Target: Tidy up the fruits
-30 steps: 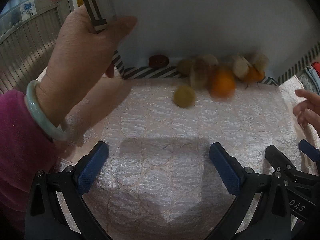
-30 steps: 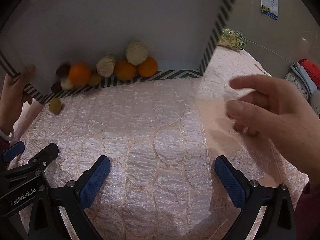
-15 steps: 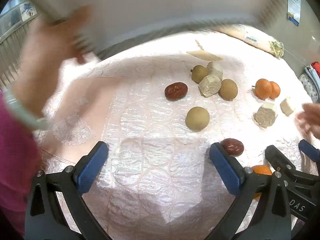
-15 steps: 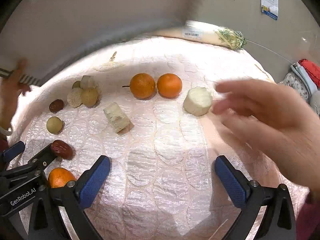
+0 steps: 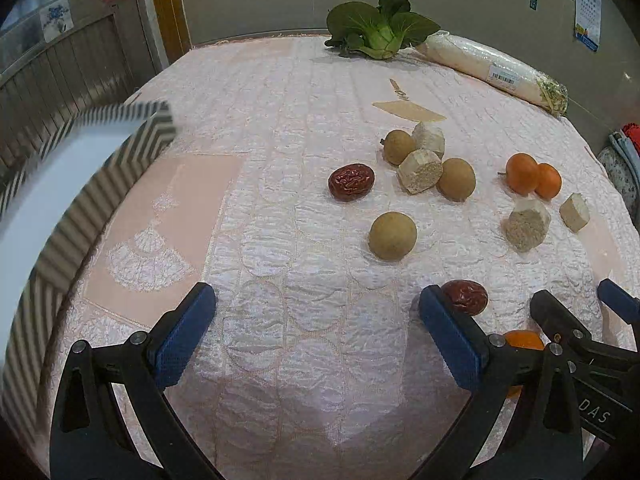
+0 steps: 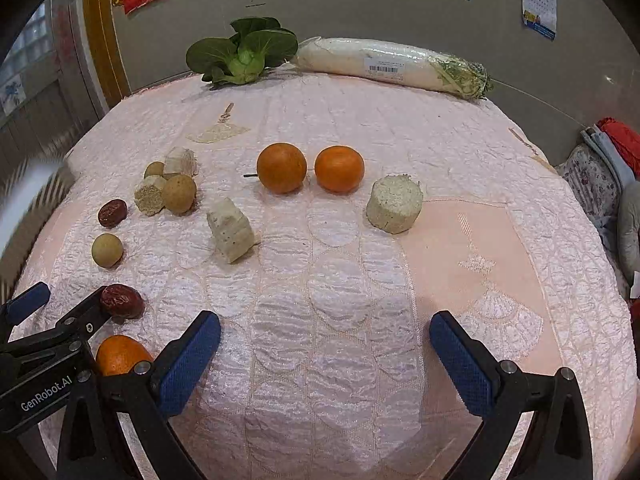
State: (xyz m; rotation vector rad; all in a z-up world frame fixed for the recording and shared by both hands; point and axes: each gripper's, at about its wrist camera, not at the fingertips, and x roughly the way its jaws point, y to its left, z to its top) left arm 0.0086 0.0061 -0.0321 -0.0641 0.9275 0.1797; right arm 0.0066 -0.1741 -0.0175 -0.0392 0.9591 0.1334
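Scattered on the pink quilted tabletop (image 6: 340,280) lie three round orange tangerines (image 6: 281,167), two wrinkled dark-red dates (image 6: 121,301), three smooth tan longans (image 6: 107,250) and four pale cut root chunks (image 6: 231,229). The left gripper (image 5: 316,330) and right gripper (image 6: 325,354) both rest spread wide, holding nothing.

A pink quilted tablecloth (image 6: 340,280) covers the table. Two oranges (image 6: 281,167) sit mid-frame, dates (image 6: 112,213) and longans (image 6: 107,250) at left. Bok choy (image 6: 242,56) and a wrapped radish (image 6: 384,62) lie along the top.
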